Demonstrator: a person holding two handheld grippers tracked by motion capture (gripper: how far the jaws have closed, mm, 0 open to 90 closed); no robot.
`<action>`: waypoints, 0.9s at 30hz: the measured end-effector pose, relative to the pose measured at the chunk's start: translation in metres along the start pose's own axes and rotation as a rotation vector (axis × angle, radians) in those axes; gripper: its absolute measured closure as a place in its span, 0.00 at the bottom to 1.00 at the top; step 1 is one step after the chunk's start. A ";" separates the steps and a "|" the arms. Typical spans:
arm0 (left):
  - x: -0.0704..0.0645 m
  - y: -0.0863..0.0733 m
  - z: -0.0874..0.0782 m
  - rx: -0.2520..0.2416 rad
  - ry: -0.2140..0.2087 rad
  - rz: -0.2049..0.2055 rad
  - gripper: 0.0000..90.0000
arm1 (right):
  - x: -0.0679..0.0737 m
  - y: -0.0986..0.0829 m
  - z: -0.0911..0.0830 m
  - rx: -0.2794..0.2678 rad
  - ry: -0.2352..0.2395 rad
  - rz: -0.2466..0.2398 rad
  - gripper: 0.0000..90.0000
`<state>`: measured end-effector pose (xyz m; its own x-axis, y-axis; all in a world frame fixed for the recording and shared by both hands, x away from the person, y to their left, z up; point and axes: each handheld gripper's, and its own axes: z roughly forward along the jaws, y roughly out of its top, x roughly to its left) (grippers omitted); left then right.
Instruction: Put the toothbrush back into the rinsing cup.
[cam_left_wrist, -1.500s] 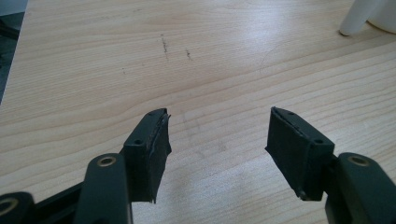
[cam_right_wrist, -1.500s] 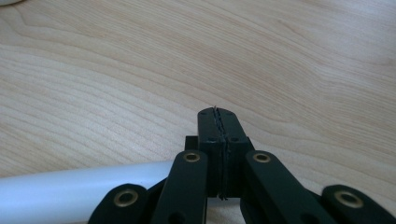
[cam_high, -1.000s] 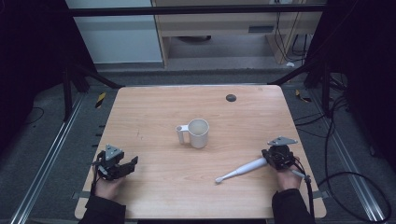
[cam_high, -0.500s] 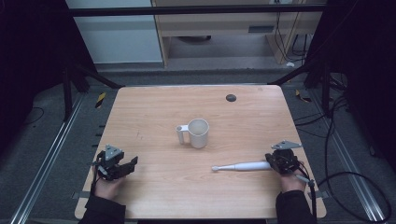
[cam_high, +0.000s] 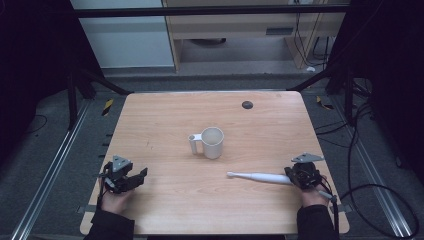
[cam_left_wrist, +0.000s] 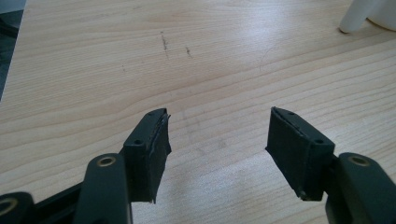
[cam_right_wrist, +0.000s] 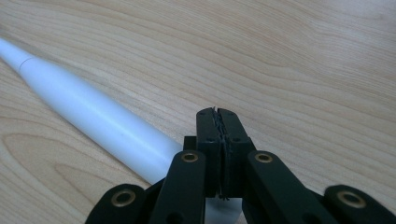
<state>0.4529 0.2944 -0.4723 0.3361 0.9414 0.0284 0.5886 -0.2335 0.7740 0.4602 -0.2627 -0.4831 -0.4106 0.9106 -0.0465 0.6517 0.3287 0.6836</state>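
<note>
A white mug (cam_high: 212, 142) stands upright near the table's middle, handle to the left; its base edge (cam_left_wrist: 369, 14) shows at the top right of the left gripper view. A long white tapered tool (cam_high: 257, 176) lies flat on the wood at the right, thin end toward the left. My right gripper (cam_high: 292, 176) sits over the tool's thick end. In the right gripper view its jaws (cam_right_wrist: 218, 114) are pressed pad to pad, and the tool (cam_right_wrist: 93, 116) runs under their left side. My left gripper (cam_high: 136, 178) rests at the front left, open (cam_left_wrist: 217, 135) over bare wood.
The wooden table (cam_high: 150, 125) has a small dark round spot (cam_high: 247, 104) near its far edge. Dark frame bars and cables surround the table on the floor. A person's hands hold both grippers at the near edge.
The white tool has swung from slanted to nearly level and shifted with the right gripper, which moved slightly toward the near right. The left gripper has stayed put.
</note>
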 end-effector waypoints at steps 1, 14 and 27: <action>0.000 0.000 0.000 0.000 0.000 0.000 0.42 | 0.000 0.000 0.000 0.002 -0.002 -0.001 0.98; 0.000 0.000 0.000 0.001 0.002 0.002 0.42 | 0.001 -0.007 -0.007 0.009 0.004 0.005 0.98; 0.001 0.000 0.000 0.003 -0.001 -0.006 0.43 | 0.007 -0.017 -0.018 0.012 0.026 0.004 0.98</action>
<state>0.4529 0.2950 -0.4725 0.3334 0.9425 0.0236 0.5923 -0.2289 0.7725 0.4347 -0.2662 -0.4816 -0.4245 0.9051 -0.0249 0.6609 0.3285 0.6748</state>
